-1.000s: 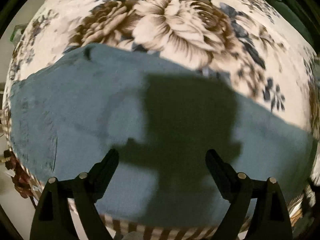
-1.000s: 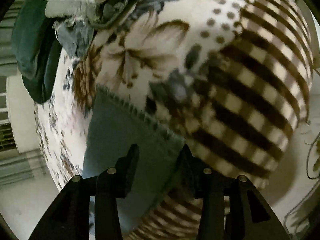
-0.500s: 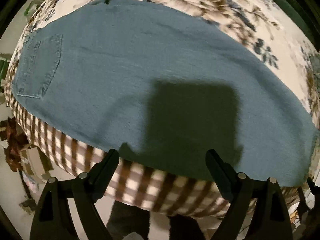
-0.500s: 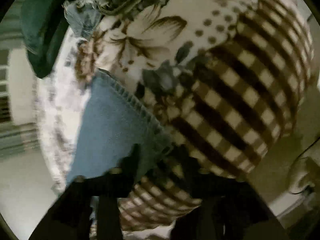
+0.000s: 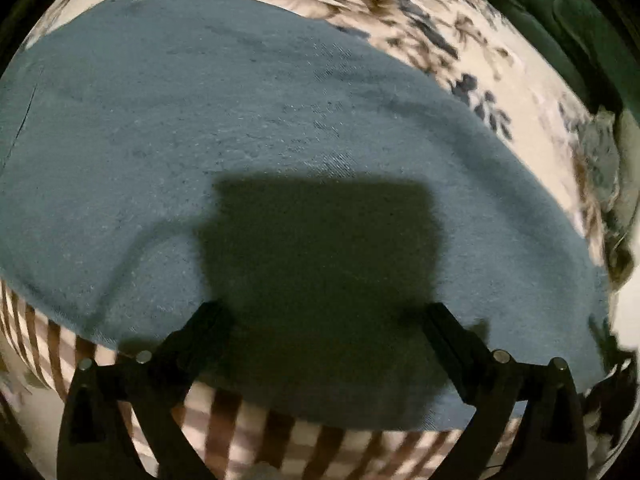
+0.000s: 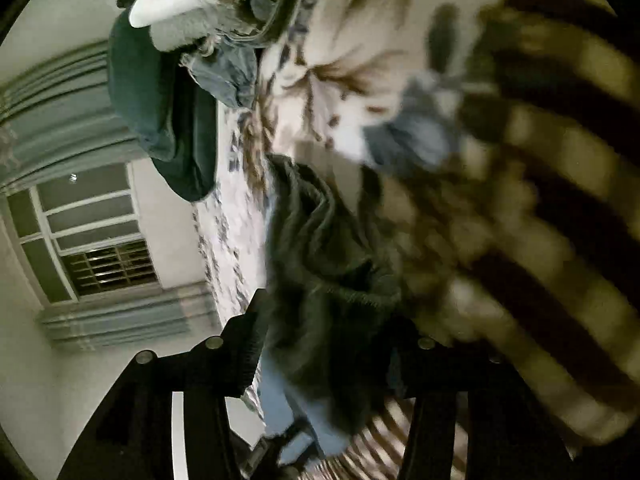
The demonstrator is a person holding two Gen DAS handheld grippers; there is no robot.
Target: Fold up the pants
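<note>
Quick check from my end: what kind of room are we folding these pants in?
Most likely a bedroom. The pants lie on a floral blanket over a soft bed-like surface, clothes are piled at its far end, and a curtained window is behind.

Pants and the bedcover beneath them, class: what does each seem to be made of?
Pants: likely blue-grey denim, matte, with faint diagonal twill lines in the weave. Bedcover: probably soft printed blanket fabric, floral with a brown striped border; blur leaves its fibre open.

We note a bed under a floral blanket with a checked border. A gridded window and pale curtains line the wall; lighting dim.
</note>
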